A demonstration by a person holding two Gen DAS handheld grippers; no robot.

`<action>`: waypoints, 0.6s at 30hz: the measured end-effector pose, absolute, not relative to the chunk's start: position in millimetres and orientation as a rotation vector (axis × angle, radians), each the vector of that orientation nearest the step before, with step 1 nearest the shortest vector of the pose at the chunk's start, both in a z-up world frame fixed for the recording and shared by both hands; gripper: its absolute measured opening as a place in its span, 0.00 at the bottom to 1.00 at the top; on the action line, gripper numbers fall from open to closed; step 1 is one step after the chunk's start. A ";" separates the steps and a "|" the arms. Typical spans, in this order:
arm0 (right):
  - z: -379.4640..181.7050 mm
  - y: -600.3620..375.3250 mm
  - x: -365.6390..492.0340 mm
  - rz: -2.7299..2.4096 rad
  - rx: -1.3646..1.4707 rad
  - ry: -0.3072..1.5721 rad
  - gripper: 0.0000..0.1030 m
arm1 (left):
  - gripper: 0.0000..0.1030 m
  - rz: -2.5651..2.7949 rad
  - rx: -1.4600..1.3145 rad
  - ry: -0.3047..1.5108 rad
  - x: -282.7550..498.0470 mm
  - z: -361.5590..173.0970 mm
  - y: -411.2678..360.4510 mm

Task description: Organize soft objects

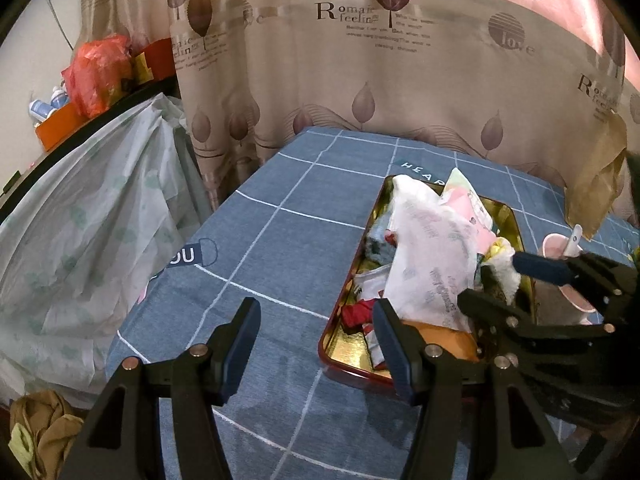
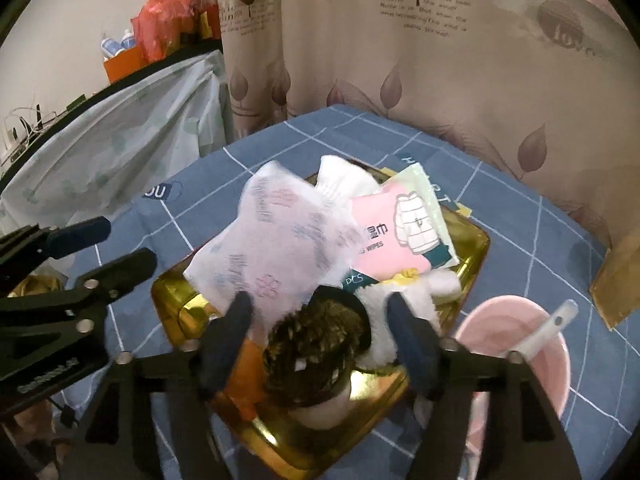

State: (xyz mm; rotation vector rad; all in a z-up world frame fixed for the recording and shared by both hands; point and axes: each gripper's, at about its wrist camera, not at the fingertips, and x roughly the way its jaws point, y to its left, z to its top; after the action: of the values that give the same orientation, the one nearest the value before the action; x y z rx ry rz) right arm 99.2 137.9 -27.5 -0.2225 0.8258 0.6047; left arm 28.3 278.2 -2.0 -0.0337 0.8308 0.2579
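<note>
We take the gold tin [image 2: 476, 254] on the blue checked counter [image 1: 280, 240] as our landmark. Inside it we see soft things piled: a white printed pouch [image 2: 276, 248] on top toward its left, a pink wipes pack [image 2: 384, 240] at its far side, a white fluffy cloth [image 2: 436, 286] at its right edge. Our right tool [image 2: 320, 340] stands released over the tin's near end, its fingers either side of a brown furry item [image 2: 320, 344], not pressing it. Our left tool [image 1: 316, 344] hangs released left of the tin, over bare cloth. A pink bowl [image 2: 516, 320] with a spoon [image 2: 548, 330] sits right of the tin.
</note>
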 end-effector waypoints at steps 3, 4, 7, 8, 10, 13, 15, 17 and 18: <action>-18.8 132.8 91.1 0.590 -0.216 0.800 0.78 | 0.58 0.257 -0.029 0.824 27.2 -1.1 276.0; -15.5 130.8 87.6 0.582 -0.216 0.788 0.81 | 0.58 0.256 -0.029 0.822 26.9 -0.6 275.7; -5.1 122.9 75.7 0.554 -0.209 0.758 0.90 | 0.58 0.258 -0.024 0.821 26.7 -0.4 272.8; -1.7 119.6 70.8 0.538 -0.207 0.748 0.92 | 0.58 0.258 -0.021 0.820 26.8 -0.3 271.6; 3.7 112.0 61.1 0.508 -0.198 0.729 0.94 | 0.58 0.256 -0.017 0.822 27.2 -0.3 269.8; 8.0 96.6 48.5 0.458 -0.167 0.712 0.96 | 0.58 0.250 -0.010 0.819 26.3 0.7 266.7; 7.5 86.0 43.6 0.427 -0.131 0.719 0.96 | 0.58 0.249 -0.006 0.816 25.2 1.4 264.2; 4.1 74.5 38.3 0.399 -0.084 0.731 0.96 | 0.58 0.246 -0.002 0.816 24.8 1.8 262.1; 1.6 69.9 36.0 0.380 -0.066 0.737 0.96 | 0.58 0.245 -0.002 0.817 24.8 1.8 261.3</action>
State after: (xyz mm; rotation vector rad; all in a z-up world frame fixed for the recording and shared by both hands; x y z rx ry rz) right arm 36.0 69.9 1.6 -0.0659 0.7371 0.3802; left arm 24.8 261.3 1.8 -0.0022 0.8167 0.2454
